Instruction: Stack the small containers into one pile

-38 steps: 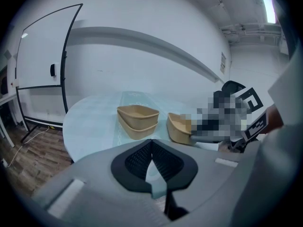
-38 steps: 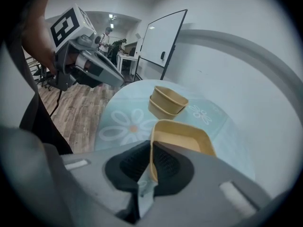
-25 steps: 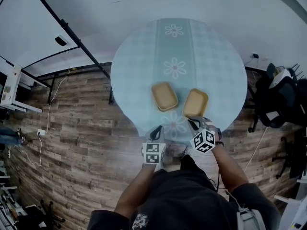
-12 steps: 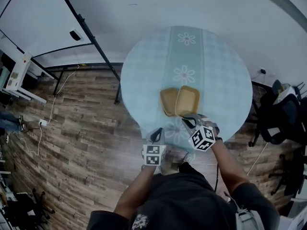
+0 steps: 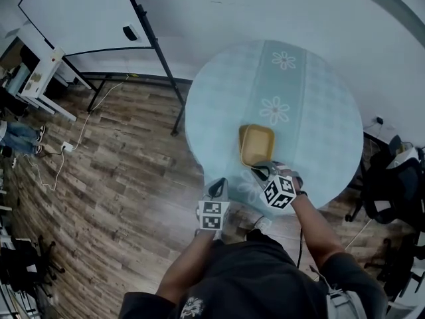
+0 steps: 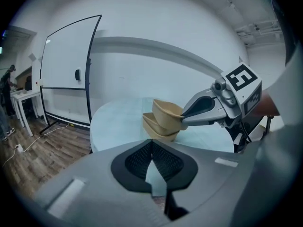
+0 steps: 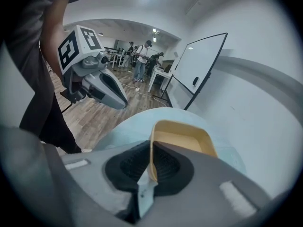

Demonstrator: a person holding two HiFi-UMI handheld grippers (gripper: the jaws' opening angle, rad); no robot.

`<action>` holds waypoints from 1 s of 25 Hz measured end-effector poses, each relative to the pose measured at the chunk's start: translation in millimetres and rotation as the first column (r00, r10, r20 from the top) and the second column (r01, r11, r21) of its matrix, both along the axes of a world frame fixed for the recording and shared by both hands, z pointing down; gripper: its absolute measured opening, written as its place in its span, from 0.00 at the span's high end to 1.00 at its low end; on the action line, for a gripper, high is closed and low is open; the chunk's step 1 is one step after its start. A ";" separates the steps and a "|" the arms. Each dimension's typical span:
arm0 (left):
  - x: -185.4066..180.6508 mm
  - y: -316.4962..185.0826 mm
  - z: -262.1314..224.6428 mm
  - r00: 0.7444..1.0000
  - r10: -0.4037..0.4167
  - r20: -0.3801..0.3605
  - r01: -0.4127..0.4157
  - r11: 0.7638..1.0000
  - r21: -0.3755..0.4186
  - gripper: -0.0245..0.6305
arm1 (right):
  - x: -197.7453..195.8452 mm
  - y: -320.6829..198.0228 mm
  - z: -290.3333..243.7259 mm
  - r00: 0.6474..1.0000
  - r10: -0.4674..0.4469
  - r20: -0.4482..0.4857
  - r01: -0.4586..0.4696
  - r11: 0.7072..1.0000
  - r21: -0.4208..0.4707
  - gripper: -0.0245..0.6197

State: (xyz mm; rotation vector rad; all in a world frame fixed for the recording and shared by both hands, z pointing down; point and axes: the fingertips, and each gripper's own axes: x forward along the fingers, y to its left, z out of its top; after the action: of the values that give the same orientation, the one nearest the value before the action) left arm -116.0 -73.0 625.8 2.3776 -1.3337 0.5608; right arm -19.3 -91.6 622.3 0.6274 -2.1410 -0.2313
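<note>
Two tan small containers are on the round pale-blue table (image 5: 319, 105). The upper container (image 5: 258, 145) hangs tilted over the lower container (image 5: 242, 140), which shows only as a sliver at its left. My right gripper (image 5: 261, 171) is shut on the upper container's near rim; in the right gripper view the rim (image 7: 152, 150) runs between the pads. In the left gripper view the upper container (image 6: 166, 112) sits partly inside the lower container (image 6: 158, 130). My left gripper (image 5: 216, 185) is shut and empty, off the table's near edge.
A whiteboard on a black stand (image 5: 80, 18) is beyond the table at the left. A white desk (image 5: 36, 78) stands at the far left, and a black chair (image 5: 392, 185) at the right. People (image 7: 142, 60) stand far back in the room. The floor is wood.
My right gripper has carried its container leftward from beside the other container to over it. The left gripper stays shut near the table's edge. The head view has shifted.
</note>
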 end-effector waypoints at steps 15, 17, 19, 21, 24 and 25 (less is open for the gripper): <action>-20.3 -15.7 7.9 0.995 -0.097 0.012 0.097 0.995 -0.015 0.95 | -6.6 -22.0 21.5 0.988 -0.148 -0.032 0.145 0.986 -0.076 0.94; -18.6 -17.6 9.8 0.995 -0.104 0.011 0.104 0.994 -0.018 0.95 | -3.9 -24.4 25.0 0.986 -0.161 -0.037 0.158 0.984 -0.081 0.94; -15.8 -19.3 11.2 0.994 -0.110 0.008 0.110 0.994 -0.021 0.95 | 0.0 -26.7 26.6 0.984 -0.175 -0.042 0.171 0.982 -0.081 0.94; -11.5 -20.9 12.5 0.994 -0.113 0.009 0.114 0.993 -0.024 0.95 | 4.6 -28.1 26.7 0.980 -0.192 -0.045 0.188 0.979 -0.081 0.94; -2.7 -22.2 14.4 0.994 -0.111 0.010 0.112 0.993 -0.029 0.95 | 10.2 -27.2 27.7 0.974 -0.220 -0.048 0.216 0.973 -0.083 0.94; -0.1 -22.4 15.1 0.994 -0.111 0.010 0.111 0.993 -0.030 0.95 | 11.7 -26.9 28.5 0.972 -0.228 -0.050 0.224 0.971 -0.083 0.94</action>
State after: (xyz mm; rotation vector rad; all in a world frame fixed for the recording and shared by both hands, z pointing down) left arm -116.1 -95.4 640.9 2.2628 -1.4403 0.5556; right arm -7.6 -118.5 650.8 0.3274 -2.1521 -0.2861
